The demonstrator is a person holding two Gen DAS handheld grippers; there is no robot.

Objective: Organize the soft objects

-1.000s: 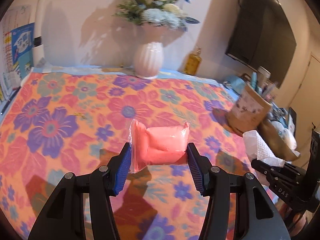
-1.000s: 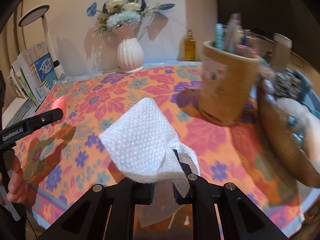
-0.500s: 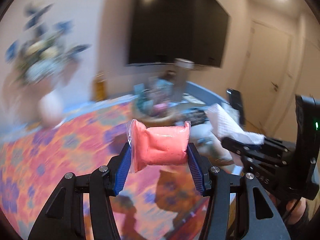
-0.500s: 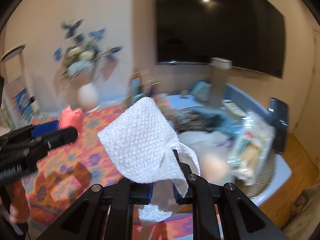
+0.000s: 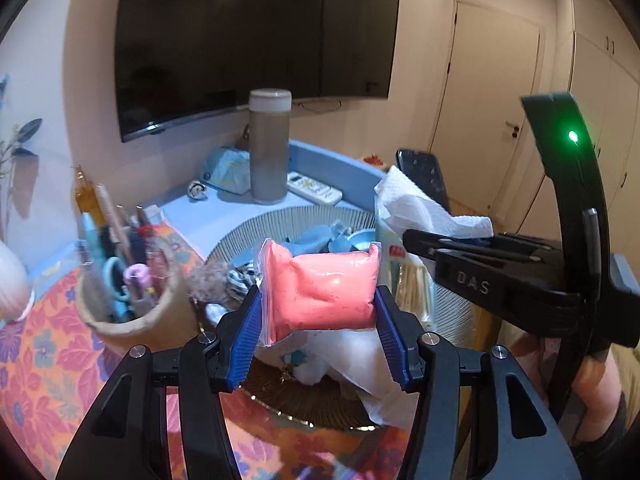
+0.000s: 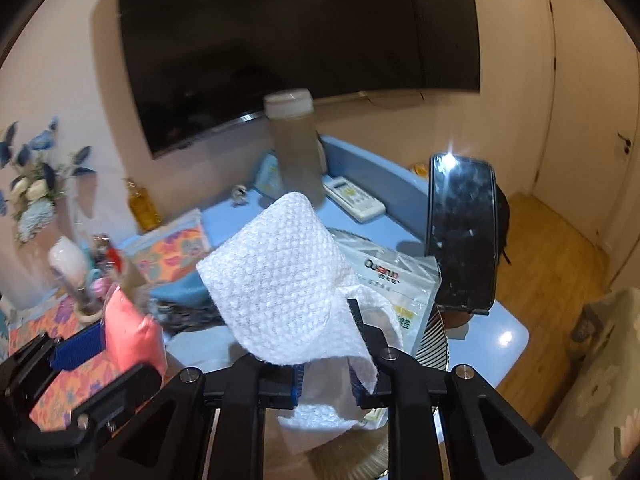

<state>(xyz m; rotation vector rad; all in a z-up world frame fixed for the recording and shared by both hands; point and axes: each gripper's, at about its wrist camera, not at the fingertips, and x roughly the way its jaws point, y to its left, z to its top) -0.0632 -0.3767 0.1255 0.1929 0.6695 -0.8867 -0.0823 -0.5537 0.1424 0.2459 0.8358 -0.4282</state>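
Observation:
My left gripper [image 5: 318,300] is shut on a soft pink pouch [image 5: 320,288] and holds it in the air over a round ribbed basket [image 5: 256,226] full of soft items. My right gripper [image 6: 326,354] is shut on a white textured paper towel [image 6: 280,284], held above the same basket's right side. The right gripper also shows in the left wrist view [image 5: 408,236], with the towel [image 5: 416,206] in it. The pink pouch also shows at lower left in the right wrist view [image 6: 128,332].
A paper cup of pens and scissors [image 5: 128,280] stands left of the basket on the floral tablecloth [image 5: 44,352]. Behind are a tall grey bottle [image 5: 269,146], a remote [image 5: 314,188], a black phone on a stand [image 6: 460,236] and a wall TV [image 5: 248,36].
Both grippers swung right, from over the floral cloth near the vase to above the basket. Each keeps its hold on its object.

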